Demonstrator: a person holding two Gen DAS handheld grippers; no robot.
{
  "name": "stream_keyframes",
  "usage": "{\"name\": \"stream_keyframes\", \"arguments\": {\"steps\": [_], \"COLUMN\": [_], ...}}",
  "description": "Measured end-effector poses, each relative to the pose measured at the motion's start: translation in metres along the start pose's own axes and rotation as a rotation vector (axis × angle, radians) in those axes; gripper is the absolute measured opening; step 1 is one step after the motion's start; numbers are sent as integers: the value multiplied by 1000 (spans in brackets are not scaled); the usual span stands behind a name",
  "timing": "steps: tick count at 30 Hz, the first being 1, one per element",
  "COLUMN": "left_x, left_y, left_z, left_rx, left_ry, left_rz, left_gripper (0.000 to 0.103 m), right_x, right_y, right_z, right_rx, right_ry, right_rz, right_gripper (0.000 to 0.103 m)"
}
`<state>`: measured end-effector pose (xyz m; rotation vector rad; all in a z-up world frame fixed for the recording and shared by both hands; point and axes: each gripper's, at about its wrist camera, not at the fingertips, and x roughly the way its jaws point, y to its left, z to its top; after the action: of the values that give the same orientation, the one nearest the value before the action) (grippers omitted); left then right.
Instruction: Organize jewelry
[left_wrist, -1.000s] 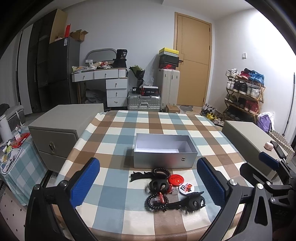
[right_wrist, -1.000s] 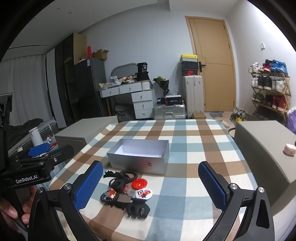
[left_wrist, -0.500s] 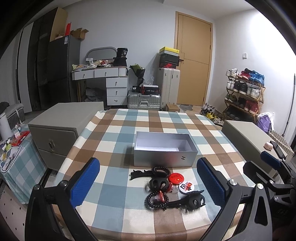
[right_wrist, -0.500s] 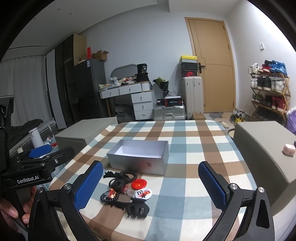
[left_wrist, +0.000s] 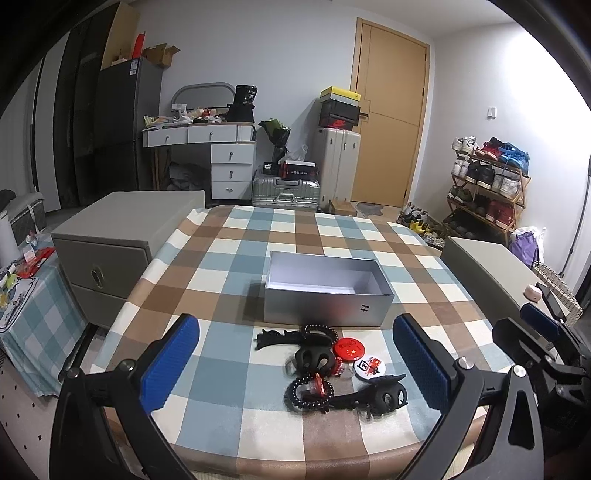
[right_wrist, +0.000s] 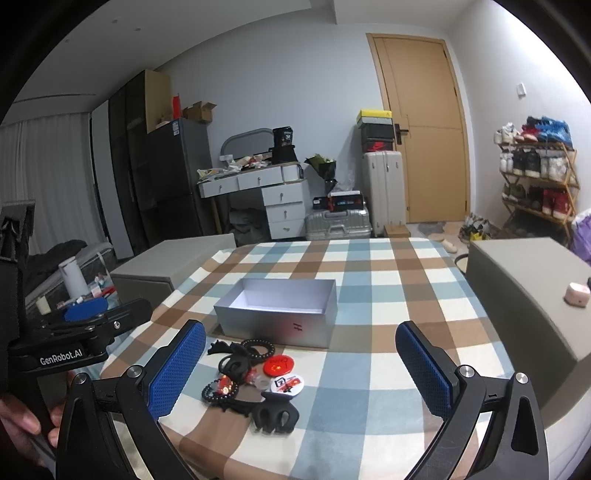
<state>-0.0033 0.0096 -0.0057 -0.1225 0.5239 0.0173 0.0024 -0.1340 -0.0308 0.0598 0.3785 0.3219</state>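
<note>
An open, empty silver box (left_wrist: 327, 291) (right_wrist: 280, 312) sits mid-table on the checked cloth. In front of it lies a small pile: black hair claws (left_wrist: 380, 397) (right_wrist: 275, 411), black bead bracelets (left_wrist: 308, 393) (right_wrist: 257, 347), a red round badge (left_wrist: 348, 348) (right_wrist: 279, 365) and a white round badge (left_wrist: 367, 366) (right_wrist: 287, 384). My left gripper (left_wrist: 295, 365) is open and empty, held above the near table edge. My right gripper (right_wrist: 301, 365) is open and empty, to the right of the pile. Each gripper shows at the other view's edge.
Grey cabinets flank the table on the left (left_wrist: 110, 243) and right (right_wrist: 524, 306); a small pink object (right_wrist: 576, 294) sits on the right one. A low side table with clutter (left_wrist: 22, 273) stands far left.
Both views have shifted only slightly; the grippers stay open and the pile and box have not moved.
</note>
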Motion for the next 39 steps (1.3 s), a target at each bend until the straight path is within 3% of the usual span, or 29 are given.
{"name": "stream_keyframes", "arguments": {"steps": [22,39], "left_x": [2,21], "left_y": [5,32], "left_z": [-1,-25], "left_rx": [8,-1], "left_ry": [9,100], "left_rz": [19,70], "left_gripper": [102,102], "right_x": [6,71], "right_y": [-15,-3], "right_z": [-5,-62], "right_rx": [49,45], "right_ry": [30,317], "right_rz": [43,185], "right_gripper": [103,101]}}
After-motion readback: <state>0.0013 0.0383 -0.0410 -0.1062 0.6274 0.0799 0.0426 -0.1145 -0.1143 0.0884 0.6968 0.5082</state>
